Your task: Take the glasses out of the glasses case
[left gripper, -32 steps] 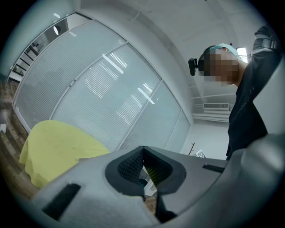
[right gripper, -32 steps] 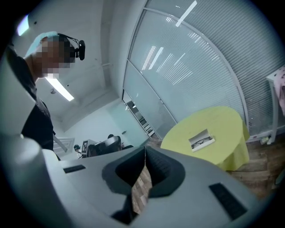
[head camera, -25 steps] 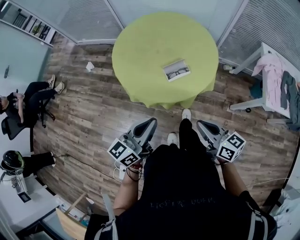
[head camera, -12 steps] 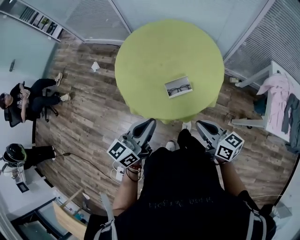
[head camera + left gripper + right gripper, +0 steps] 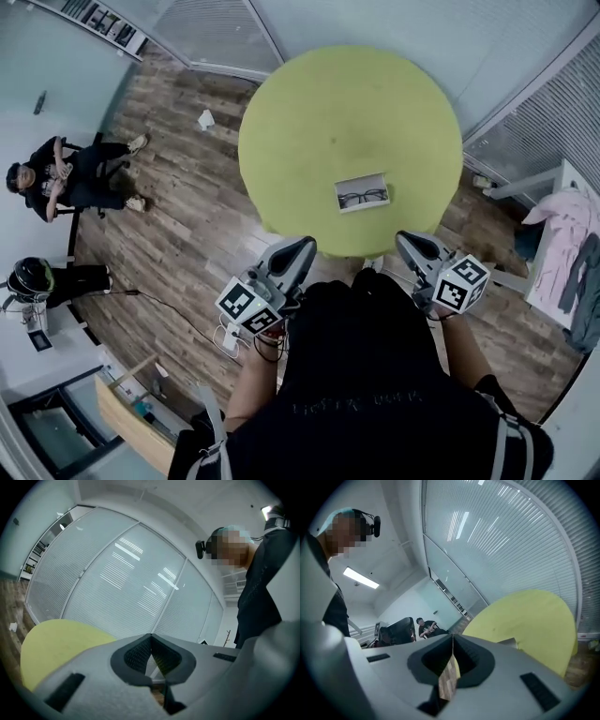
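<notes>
An open white glasses case (image 5: 363,192) lies near the front edge of the round yellow-green table (image 5: 309,122), with dark-framed glasses (image 5: 364,197) inside it. A corner of the case (image 5: 508,642) peeks over the right gripper's body in the right gripper view. My left gripper (image 5: 303,249) hovers shut just short of the table's front edge, to the case's lower left. My right gripper (image 5: 407,244) is shut too, just below and right of the case. Both grippers hold nothing, and their jaw tips meet in the two gripper views (image 5: 150,639) (image 5: 452,641).
Wood-plank floor surrounds the table. A seated person (image 5: 70,173) is at the far left and another (image 5: 42,281) sits below. A white rack with pink clothing (image 5: 562,234) stands at the right. Glass walls with blinds (image 5: 122,583) run behind the table.
The table and case have drawn closer and lower in the head view. Both grippers stay shut and now sit at the table's front edge.
</notes>
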